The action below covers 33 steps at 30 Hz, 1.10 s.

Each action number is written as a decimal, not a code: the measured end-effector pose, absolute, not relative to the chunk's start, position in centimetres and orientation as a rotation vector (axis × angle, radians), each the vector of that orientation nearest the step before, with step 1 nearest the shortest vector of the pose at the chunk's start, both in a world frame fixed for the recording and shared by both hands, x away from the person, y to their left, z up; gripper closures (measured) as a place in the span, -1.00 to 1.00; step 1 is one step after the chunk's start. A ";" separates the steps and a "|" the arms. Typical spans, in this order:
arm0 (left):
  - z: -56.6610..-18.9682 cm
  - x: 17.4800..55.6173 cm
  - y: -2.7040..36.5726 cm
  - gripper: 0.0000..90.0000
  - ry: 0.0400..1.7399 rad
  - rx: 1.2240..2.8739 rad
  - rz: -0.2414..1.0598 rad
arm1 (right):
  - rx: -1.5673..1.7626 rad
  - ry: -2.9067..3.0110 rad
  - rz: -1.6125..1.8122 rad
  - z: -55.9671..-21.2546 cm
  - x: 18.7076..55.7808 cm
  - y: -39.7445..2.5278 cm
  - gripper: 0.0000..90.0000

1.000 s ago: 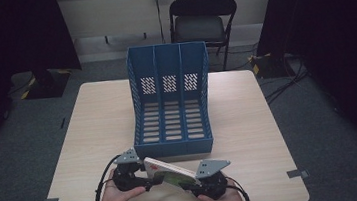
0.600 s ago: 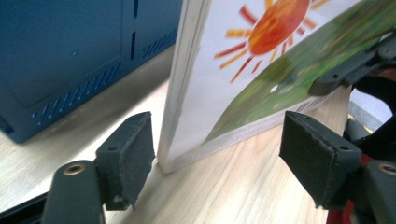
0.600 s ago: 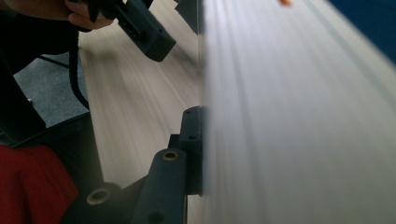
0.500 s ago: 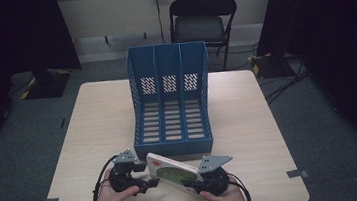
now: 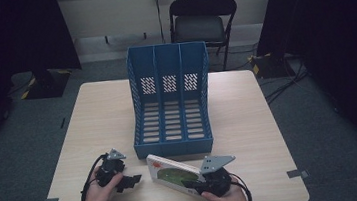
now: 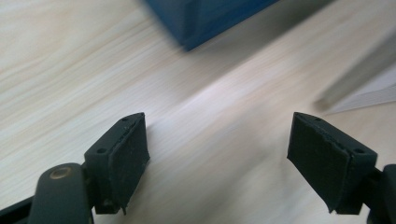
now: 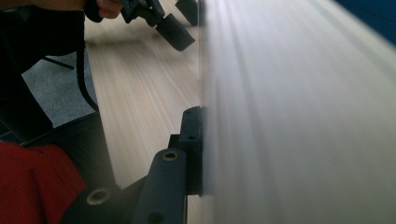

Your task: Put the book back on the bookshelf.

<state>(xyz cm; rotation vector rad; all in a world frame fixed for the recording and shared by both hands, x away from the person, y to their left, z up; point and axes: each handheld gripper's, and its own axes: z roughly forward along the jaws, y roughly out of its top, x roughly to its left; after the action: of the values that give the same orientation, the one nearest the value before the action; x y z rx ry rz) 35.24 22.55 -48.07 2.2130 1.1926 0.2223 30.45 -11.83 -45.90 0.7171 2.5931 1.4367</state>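
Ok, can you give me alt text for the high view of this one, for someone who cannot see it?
A person's right gripper holds a thin book with a green cover, tilted up off a light wooden table, in front of a blue three-slot file holder. The left gripper rests open beside the book, and a black folding chair stands behind the table.

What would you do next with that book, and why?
Probably lift the book a little and tip it upright toward the blue file rack. The right gripper is clamped on its near end, the book lies tilted just in front of the rack's open slots, and the left gripper stands open beside it, free to steady it.
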 end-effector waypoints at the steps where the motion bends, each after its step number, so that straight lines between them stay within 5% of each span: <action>1: -48.1 35.4 23.1 -0.57 1.232 2.195 0.243 | 0.719 2.596 1.434 -45.9 30.4 -11.8 0.70; 11: -48.9 36.4 25.5 -0.67 1.272 2.179 0.433 | 0.705 2.565 1.463 -44.7 30.2 -12.1 0.70; 16: -49.6 36.7 25.5 -1.00 1.210 2.184 0.439 | 0.695 2.547 1.491 -44.1 30.1 -12.2 0.70; 33: -50.2 37.0 25.6 -1.00 1.151 2.124 0.485 | 0.646 2.528 1.519 -42.6 29.8 -12.1 0.70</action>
<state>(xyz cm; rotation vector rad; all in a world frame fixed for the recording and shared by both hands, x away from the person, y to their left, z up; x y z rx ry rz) 37.01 25.60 -50.23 2.1241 1.1510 0.4852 29.84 -12.06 -42.65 0.6465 2.5283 1.5190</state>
